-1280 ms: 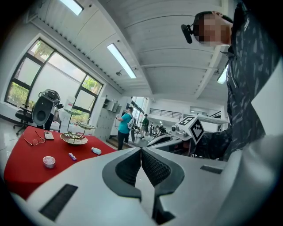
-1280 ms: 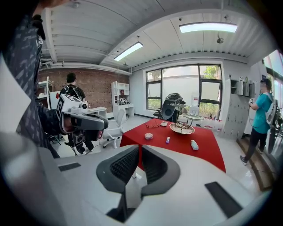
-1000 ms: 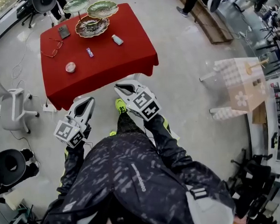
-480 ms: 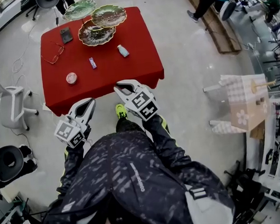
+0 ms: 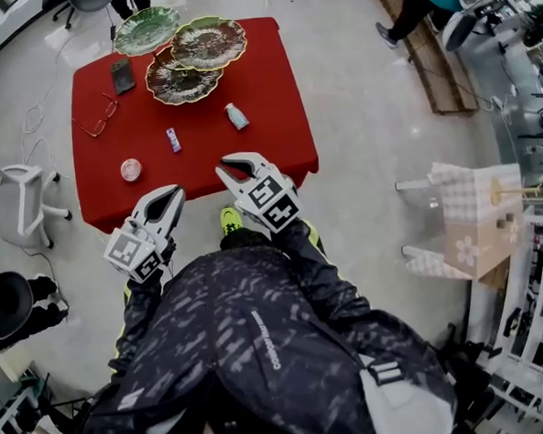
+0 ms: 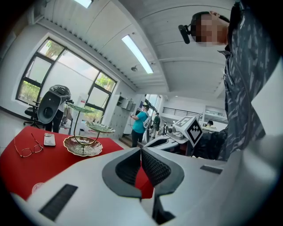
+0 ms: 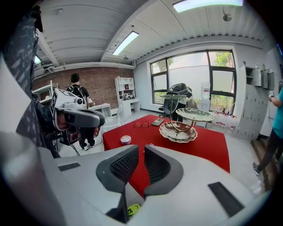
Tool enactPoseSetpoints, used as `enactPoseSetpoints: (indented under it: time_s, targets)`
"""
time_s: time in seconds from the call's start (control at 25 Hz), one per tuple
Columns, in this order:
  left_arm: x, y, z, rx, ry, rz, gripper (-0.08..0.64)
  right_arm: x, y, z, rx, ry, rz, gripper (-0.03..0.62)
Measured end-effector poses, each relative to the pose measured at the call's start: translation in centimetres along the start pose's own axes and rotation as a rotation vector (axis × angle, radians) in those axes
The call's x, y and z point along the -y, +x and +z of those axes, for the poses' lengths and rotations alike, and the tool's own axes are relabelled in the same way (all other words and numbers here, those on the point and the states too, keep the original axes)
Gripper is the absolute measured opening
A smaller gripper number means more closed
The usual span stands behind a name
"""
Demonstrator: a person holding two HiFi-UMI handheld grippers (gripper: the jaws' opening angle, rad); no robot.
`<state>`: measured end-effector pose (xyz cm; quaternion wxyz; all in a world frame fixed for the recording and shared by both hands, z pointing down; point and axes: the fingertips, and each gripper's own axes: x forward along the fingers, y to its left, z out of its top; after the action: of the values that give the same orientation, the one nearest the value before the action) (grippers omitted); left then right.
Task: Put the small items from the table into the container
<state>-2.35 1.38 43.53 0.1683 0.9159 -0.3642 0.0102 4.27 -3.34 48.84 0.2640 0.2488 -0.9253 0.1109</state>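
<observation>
Red table point(image 5: 263, 83) with a three-plate stand point(image 5: 179, 80) — the left gripper point(image 5: 172, 194) and the right gripper point(image 5: 231, 164) hang near it, both pressed together, pinching nothing.

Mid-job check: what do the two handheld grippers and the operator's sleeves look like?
The left gripper and right gripper share a light grey, wedge-shaped shell, with dark ribbed pads lining the jaws. Each carries a white cube printed with black square markers. No cables show. The sleeves are dark with a grey streaked pattern and yellow-green trim.
</observation>
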Motion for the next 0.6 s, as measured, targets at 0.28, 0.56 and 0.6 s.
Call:
enactPoseSetpoints:
  time_s: [0.28,0.56,0.6]
  targets:
    - [-1.2,3.7,0.6,0.006,0.002,0.035,0.012,3.5,0.9,-0.8,-0.020,0.000,0.030,0.036]
    - [-1.9,4.8,0.3,-0.003,-0.006,0.053,0.012,5.1,1.9,-1.9,-0.042,0.022,0.041,0.078]
    - [-2.0,4.9,0.4,-0.003,-0.007,0.053,0.012,5.2,2.1,-2.1,-0.048,0.024,0.044,0.084]
